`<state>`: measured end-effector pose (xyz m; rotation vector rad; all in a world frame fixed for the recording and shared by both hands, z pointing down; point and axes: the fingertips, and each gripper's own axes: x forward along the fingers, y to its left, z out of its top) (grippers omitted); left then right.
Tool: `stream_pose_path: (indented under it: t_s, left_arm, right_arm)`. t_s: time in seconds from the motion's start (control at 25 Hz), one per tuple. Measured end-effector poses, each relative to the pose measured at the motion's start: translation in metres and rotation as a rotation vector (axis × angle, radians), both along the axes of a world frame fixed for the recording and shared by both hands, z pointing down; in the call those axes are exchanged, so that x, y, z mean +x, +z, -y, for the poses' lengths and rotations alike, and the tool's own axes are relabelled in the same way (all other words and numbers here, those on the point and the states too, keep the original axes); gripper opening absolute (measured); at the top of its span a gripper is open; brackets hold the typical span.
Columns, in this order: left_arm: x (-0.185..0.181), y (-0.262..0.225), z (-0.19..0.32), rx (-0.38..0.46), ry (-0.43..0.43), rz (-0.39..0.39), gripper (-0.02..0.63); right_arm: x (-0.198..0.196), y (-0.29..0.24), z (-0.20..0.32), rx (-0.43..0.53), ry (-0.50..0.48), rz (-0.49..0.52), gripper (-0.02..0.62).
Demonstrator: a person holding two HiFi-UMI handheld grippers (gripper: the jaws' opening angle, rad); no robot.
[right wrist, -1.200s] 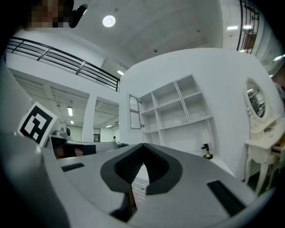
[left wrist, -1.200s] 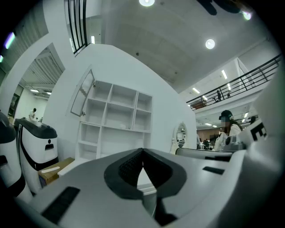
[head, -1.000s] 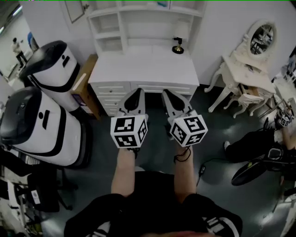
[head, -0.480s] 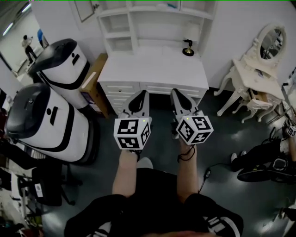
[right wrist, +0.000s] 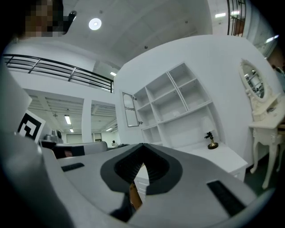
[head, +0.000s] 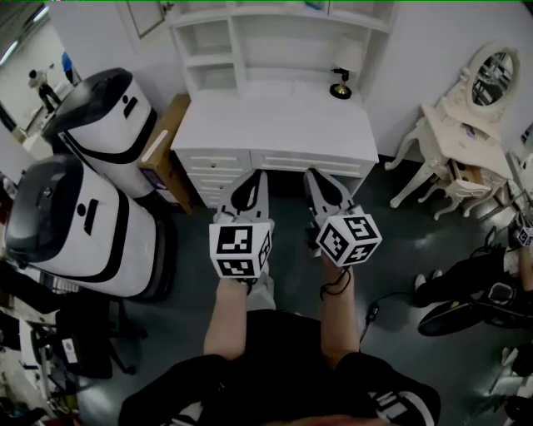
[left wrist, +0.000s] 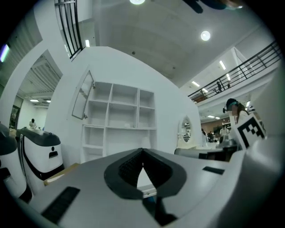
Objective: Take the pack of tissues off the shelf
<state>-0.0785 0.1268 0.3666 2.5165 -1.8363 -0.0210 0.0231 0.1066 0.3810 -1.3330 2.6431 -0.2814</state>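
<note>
Left tool (head: 250,180): jaws fully together, nothing between them; its own view shows the dark pads meeting at the tip (left wrist: 142,151); pointed level towards the furniture ahead
Right tool (head: 316,176): jaws likewise closed on nothing (right wrist: 142,156); the brown patch seen through the gap below the tip is something in the room beyond, not a thing held; just beside the left tool and parallel to it
Why held this way: both tools sit side by side at waist height in front of the person, empty and closed; this reads as an approach posture, with the reach for the shelf not yet begun; the jaws will need to part before any grasp
Worktop (head: 275,125): white desk with drawers just ahead of both tool tips; a small lamp (head: 340,83) stands at its back, ahead and to the right of the right tool
Shelf (head: 250,37): white open compartments rising from the back of the worktop; beyond and above both tools, well apart from them
Pack of tissues: not clearly made out; a small bluish thing (head: 315,5) on the upper shelf, at the very top edge of the head view, may be it; if so, it lies far ahead of and well above the right tool, untouched
</note>
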Motion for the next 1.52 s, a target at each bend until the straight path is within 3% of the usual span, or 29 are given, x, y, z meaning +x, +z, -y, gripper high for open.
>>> stream_pose_path:
  t_s: [0.08, 0.24, 0.44, 0.76, 0.96, 1.12, 1.52]
  left_arm:
    - [0.010, 0.004, 0.015, 0.000, 0.026, 0.022, 0.012]
    - [0.023, 0.018, 0.050, -0.037, 0.062, -0.020, 0.012]
    - [0.041, 0.023, 0.094, -0.019, 0.078, 0.048, 0.012]
    - [0.008, 0.027, 0.178, -0.040, 0.057, 0.008, 0.012]
    - [-0.017, 0.043, 0.218, -0.091, 0.005, 0.057, 0.012]
    - [-0.030, 0.046, 0.254, -0.112, 0.032, -0.009, 0.012]
    - [-0.053, 0.051, 0.326, -0.123, 0.077, -0.067, 0.012]
  right_arm:
    - [0.013, 0.000, 0.010, 0.008, 0.031, 0.012, 0.019]
    - [0.040, -0.002, 0.033, 0.028, 0.068, 0.092, 0.018]
    - [0.053, 0.009, 0.075, -0.002, 0.105, 0.035, 0.018]
    - [0.017, 0.020, 0.162, -0.032, 0.087, 0.005, 0.018]
    - [-0.009, 0.026, 0.200, -0.024, 0.099, -0.086, 0.018]
    - [-0.020, 0.027, 0.235, -0.036, 0.102, -0.082, 0.018]
    - [-0.040, 0.029, 0.298, -0.049, 0.141, -0.141, 0.018]
